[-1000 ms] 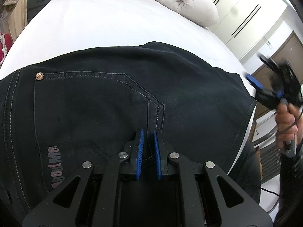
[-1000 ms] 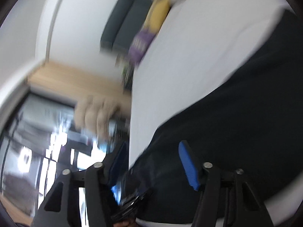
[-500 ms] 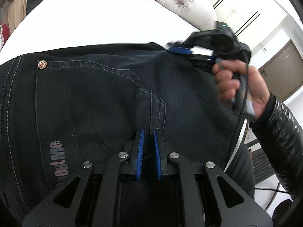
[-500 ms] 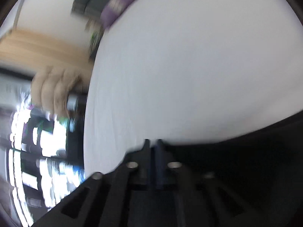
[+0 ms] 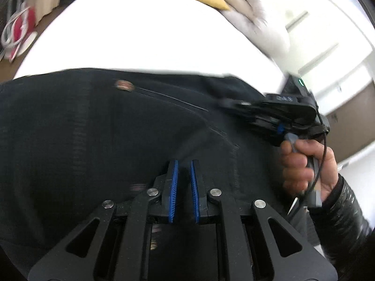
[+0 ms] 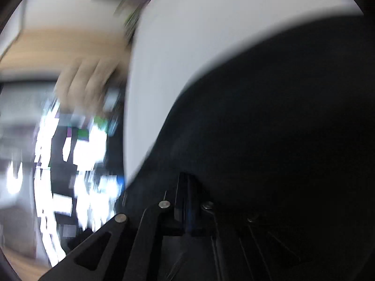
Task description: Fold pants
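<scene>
The black jeans [image 5: 98,140] lie flat across the white bed [image 5: 140,35], bare sheet beyond their far edge, the left gripper [image 5: 184,175] pinching denim near a seam while the right gripper [image 6: 185,187], just closed, clamps their edge.

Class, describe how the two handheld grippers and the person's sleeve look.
Left gripper: black frame, silver bolts, ridged blue pads. Right gripper: black body, white lettering, green light, grey handle, thin black cable. Sleeve: shiny, black, quilted.
</scene>
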The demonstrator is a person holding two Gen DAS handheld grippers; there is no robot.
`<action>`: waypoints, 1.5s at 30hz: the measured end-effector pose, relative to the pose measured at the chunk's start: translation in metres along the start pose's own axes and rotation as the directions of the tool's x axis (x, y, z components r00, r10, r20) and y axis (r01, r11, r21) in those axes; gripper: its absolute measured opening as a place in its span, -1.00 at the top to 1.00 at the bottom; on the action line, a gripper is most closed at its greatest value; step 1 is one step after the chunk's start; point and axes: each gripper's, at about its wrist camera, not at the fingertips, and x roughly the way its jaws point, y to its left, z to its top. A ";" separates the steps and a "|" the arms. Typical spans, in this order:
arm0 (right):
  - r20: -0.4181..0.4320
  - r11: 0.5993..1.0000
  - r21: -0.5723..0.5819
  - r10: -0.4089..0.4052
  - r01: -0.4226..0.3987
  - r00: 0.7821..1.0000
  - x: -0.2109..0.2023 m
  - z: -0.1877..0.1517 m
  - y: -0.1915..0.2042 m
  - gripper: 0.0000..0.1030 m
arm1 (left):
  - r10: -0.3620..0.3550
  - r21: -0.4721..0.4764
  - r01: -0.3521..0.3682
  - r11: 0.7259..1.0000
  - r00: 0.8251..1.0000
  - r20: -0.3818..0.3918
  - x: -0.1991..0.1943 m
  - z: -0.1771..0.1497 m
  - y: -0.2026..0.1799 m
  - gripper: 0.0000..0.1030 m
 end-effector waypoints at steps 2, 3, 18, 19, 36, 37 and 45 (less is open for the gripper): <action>0.070 0.994 -0.067 -0.076 0.081 0.995 -0.026 0.002 0.013 0.71 | 0.005 -0.010 -0.004 1.000 1.000 0.021 -0.009 0.004 0.007 0.79; 0.075 0.988 -0.111 -0.102 0.110 0.992 -0.032 -0.003 0.022 0.32 | 0.013 -0.015 -0.013 1.000 0.999 0.034 -0.015 0.004 0.008 0.79; -0.372 0.934 -0.357 -0.153 0.011 0.916 0.130 -0.113 0.133 1.00 | 0.186 -0.198 -0.109 0.974 0.883 0.431 -0.203 -0.022 0.082 0.79; -0.381 0.957 -0.291 -0.112 -0.004 0.918 0.135 -0.103 0.123 1.00 | 0.184 -0.198 -0.106 0.975 0.884 0.431 -0.203 -0.022 0.082 0.79; -0.022 0.991 -0.116 0.058 -0.060 0.998 -0.016 -0.081 0.045 -0.16 | -0.033 0.075 0.022 0.997 0.988 0.154 -0.051 0.033 -0.037 0.79; 0.041 0.999 -0.049 0.009 -0.007 0.999 -0.038 -0.074 0.014 -0.12 | -0.017 0.093 0.009 0.996 0.996 0.087 -0.023 0.034 -0.048 0.79; 0.417 0.970 0.230 -0.177 0.085 0.892 -0.200 -0.064 -0.124 1.00 | 0.017 0.056 -0.013 0.998 0.997 -0.070 0.051 0.020 -0.043 0.81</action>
